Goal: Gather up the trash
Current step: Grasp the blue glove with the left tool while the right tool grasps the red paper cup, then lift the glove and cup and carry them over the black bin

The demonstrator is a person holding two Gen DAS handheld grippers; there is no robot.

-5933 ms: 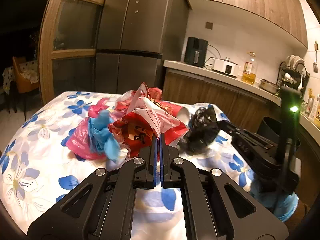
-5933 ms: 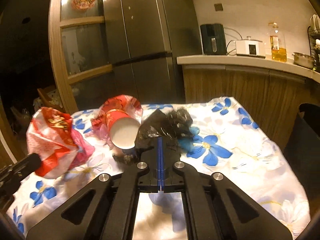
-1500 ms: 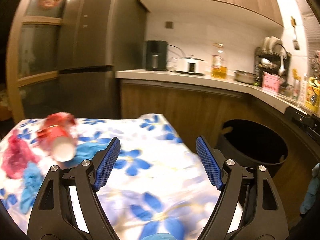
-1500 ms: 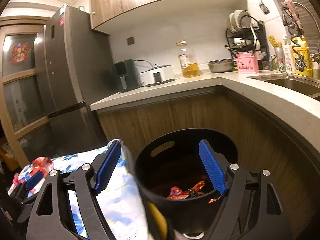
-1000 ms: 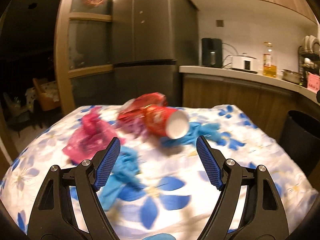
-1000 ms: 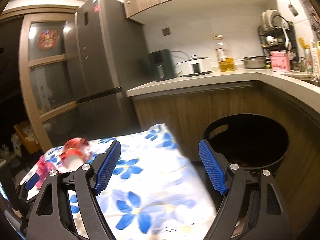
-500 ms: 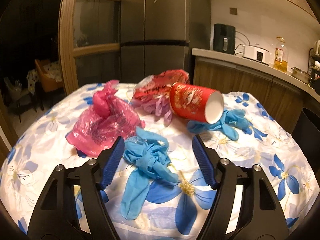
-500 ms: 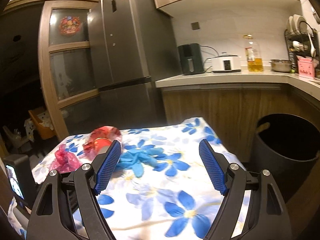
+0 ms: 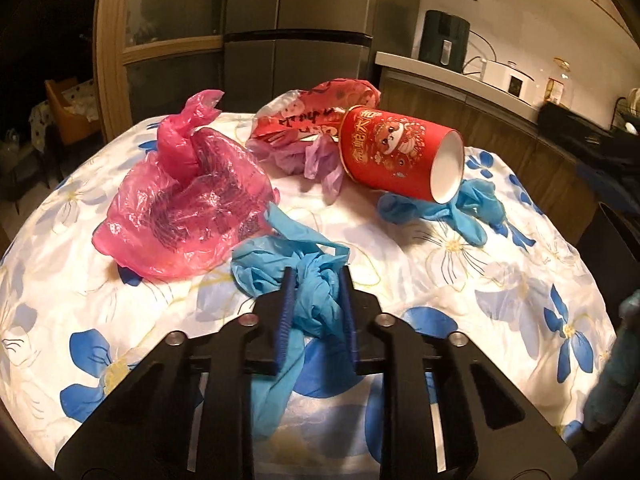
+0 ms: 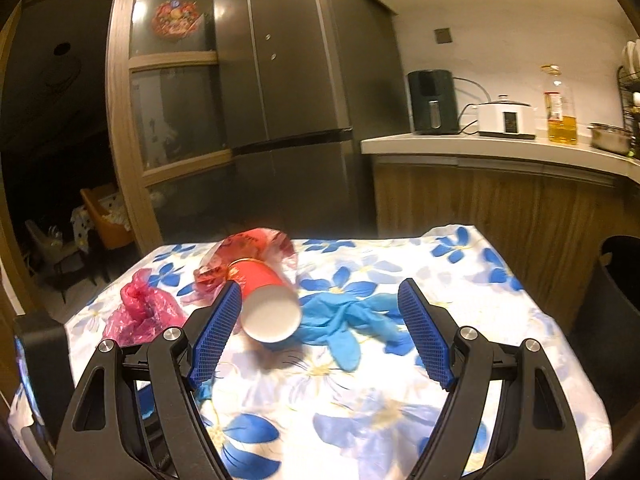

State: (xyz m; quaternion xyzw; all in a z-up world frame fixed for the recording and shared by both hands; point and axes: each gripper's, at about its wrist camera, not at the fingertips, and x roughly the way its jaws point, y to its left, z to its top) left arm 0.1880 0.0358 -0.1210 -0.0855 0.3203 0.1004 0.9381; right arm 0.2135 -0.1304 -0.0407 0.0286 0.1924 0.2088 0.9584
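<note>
The left tongs [image 9: 316,300] have just been closing, and their blue pads now press from both sides on a crumpled blue nitrile glove [image 9: 308,280] lying near the front edge of the surface [image 9: 500,280]; a half second ago that glove lay loose between pads standing wide. That reads as the grasp made, so a lift and carry to the black bin [image 10: 616,304] off the right edge seems the next step. The glove is soft and wadded, one finger trailing under the tongs, and may slip if only a fold is caught. The right tongs [image 10: 320,332] stand wide apart and hold nothing. Past the glove, toward the left edge, lies a pink plastic bag [image 9: 188,204]; toward the middle a red paper cup [image 9: 396,160] lies on its side over a second blue glove [image 9: 452,208], and behind it, toward the far edge, sits a red printed bag [image 9: 320,116].
</note>
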